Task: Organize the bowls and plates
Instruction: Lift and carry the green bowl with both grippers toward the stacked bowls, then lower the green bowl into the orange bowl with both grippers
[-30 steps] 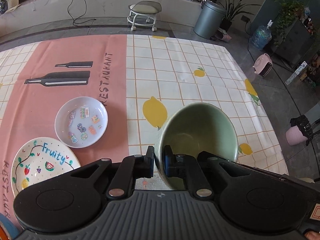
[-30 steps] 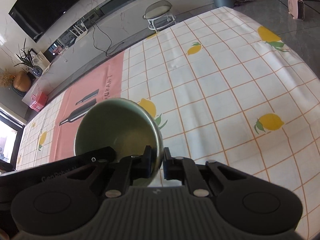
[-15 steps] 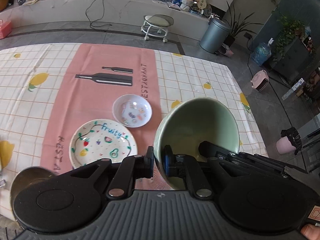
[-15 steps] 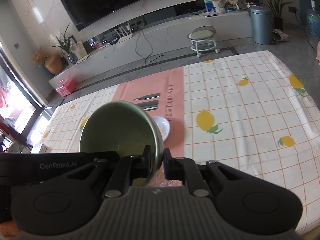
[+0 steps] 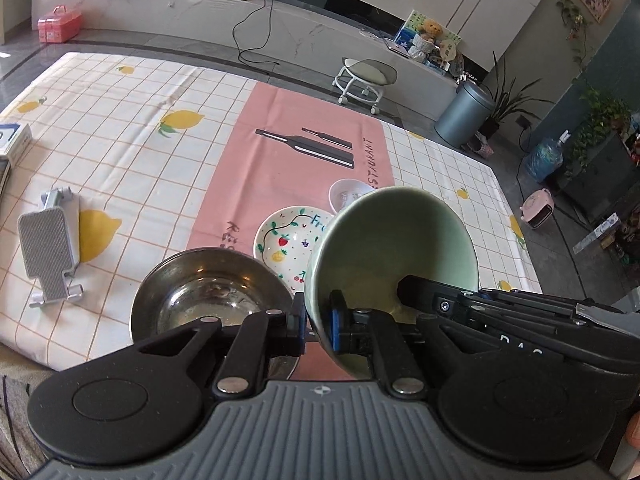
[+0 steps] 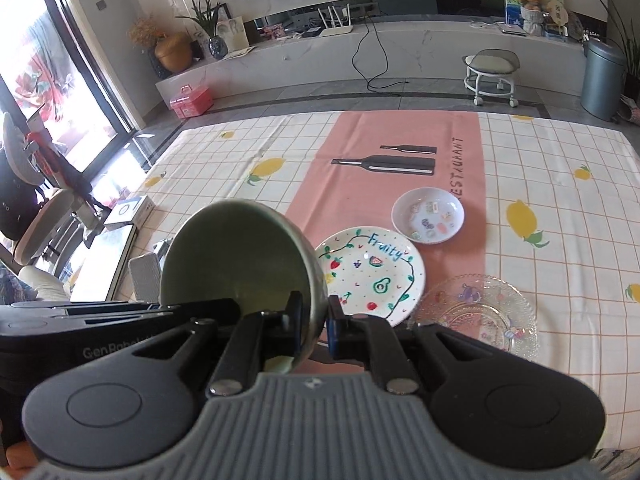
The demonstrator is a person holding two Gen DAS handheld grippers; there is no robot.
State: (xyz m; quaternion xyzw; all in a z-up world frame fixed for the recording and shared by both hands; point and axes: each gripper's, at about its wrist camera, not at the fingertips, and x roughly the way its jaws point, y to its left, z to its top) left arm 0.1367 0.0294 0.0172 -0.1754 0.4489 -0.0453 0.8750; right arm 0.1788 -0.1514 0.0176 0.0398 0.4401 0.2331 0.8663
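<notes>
A pale green ceramic bowl (image 5: 394, 248) is held in the air by both grippers, one on each side of its rim. My left gripper (image 5: 316, 322) is shut on its left rim. My right gripper (image 6: 314, 322) is shut on its right rim; the bowl (image 6: 236, 252) fills that view's lower left. Below lie a steel bowl (image 5: 208, 292), a white "Fruity" plate (image 6: 372, 276), a small white patterned dish (image 6: 428, 214) and a clear glass plate (image 6: 476, 312).
The table has a lemon-check cloth with a pink strip (image 6: 400, 168). A grey phone stand (image 5: 50, 248) lies at the left, a box (image 5: 14, 140) at the far left edge. The near table edge is just below the steel bowl.
Both grippers have lifted the green bowl and pulled it back toward the near edge and leftward. The steel bowl and glass plate have come into view.
</notes>
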